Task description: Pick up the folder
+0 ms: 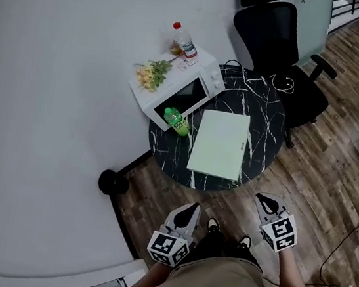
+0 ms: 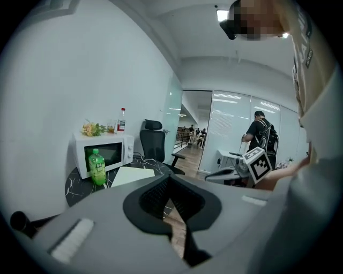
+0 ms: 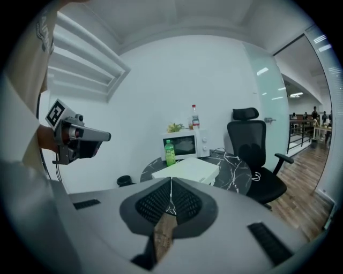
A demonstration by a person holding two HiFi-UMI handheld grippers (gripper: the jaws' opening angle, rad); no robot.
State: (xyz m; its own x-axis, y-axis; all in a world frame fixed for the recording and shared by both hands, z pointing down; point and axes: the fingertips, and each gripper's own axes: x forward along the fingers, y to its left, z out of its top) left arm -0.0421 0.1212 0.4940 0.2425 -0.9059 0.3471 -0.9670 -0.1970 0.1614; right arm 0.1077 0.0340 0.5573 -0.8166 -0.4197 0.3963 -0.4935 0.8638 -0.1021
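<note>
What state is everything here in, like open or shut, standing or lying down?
folder: closed, lying flat on the table.
microwave: door shut.
green bottle: upright, capped, in front of the microwave.
red-capped bottle: upright on top of the microwave.
left claw: shut, holding nothing.
right claw: shut, holding nothing.

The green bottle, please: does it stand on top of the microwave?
No, the green bottle stands on the table, in front of the microwave.
</note>
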